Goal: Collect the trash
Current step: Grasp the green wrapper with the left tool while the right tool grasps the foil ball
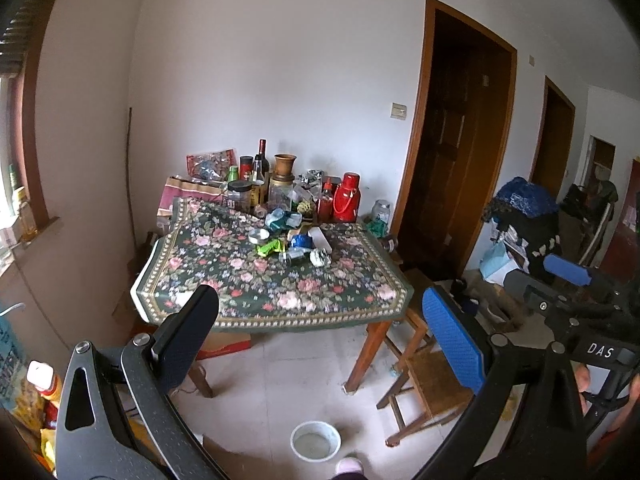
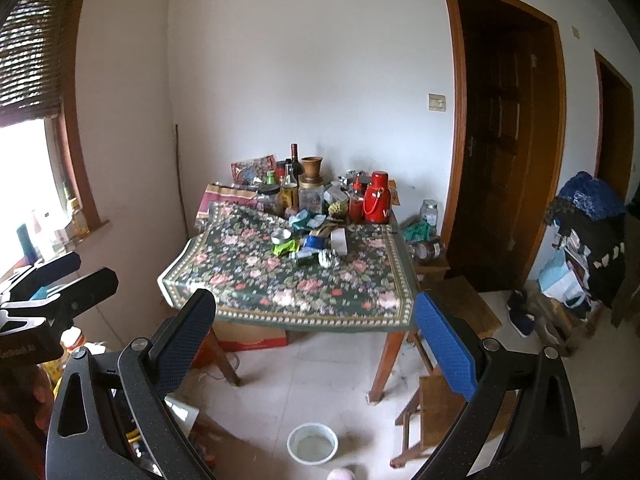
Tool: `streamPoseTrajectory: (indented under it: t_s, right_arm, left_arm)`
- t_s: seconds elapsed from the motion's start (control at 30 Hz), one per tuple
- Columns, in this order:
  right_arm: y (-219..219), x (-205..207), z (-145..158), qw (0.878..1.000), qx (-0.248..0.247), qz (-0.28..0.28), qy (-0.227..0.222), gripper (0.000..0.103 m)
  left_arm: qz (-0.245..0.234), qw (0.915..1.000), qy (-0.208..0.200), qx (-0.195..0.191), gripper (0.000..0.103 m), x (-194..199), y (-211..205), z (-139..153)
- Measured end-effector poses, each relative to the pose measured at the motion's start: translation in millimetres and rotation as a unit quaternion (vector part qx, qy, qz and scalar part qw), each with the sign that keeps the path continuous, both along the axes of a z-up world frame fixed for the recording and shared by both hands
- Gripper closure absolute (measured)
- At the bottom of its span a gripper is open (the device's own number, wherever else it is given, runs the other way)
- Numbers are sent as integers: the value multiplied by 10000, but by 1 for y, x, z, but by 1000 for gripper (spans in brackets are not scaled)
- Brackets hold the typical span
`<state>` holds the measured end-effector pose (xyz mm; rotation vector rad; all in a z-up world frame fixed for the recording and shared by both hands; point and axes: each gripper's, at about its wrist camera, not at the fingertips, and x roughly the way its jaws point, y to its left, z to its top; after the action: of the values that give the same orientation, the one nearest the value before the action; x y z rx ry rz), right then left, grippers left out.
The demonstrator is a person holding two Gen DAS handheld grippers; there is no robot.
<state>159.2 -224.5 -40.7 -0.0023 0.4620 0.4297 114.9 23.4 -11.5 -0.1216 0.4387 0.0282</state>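
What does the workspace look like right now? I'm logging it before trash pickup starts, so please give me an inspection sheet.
Surface: table under a floral cloth, near half bare.
Job's things: green wrapper, crumpled foil, blue wrapper mid-table.
Clutter: red thermos, bottles and jars at the back.
Grippers: left hand-held gripper and right hand-held gripper open, empty, short of the table.
Cables: nothing seen.
Surroundings: white bowl on the floor, wooden stool, dark doorway.

A lived-in home room: a floral-clothed table [image 1: 280,280] is holding bottles and a red thermos [image 1: 347,197], wooden doors [image 1: 452,140] standing right.
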Motion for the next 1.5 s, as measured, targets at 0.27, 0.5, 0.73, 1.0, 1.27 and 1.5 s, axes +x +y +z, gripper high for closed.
streamPoseTrajectory:
  t_s: [0.27, 0.5, 0.73, 1.0, 1.27, 1.5]
  right_arm:
    - [-10, 92, 6, 9998, 24, 193, 89, 4]
    - [-16, 160, 0, 9991, -135, 350, 176, 4]
    - [0, 218, -21, 9971, -183, 387, 623, 4]
    - [44, 282, -49, 9925, -359, 186, 1150, 4]
    - [103, 342, -89, 9787, -336, -173, 2016, 4]
    - [149, 382, -136, 9600, -437, -405, 2734, 4]
  left_arm:
    - [109, 9998, -66, -167, 0, 100, -11, 12]
    - [772, 9970, 9, -4, 0, 182, -8, 6]
    - [911, 9950, 407, 16, 0, 256, 18, -20]
    - [1247, 9884, 796, -349, 0, 336, 91, -61]
    - [598, 9803, 1770, -640, 0, 429, 169, -116]
    - [-136, 9589, 2797, -462, 0, 503, 197, -188]
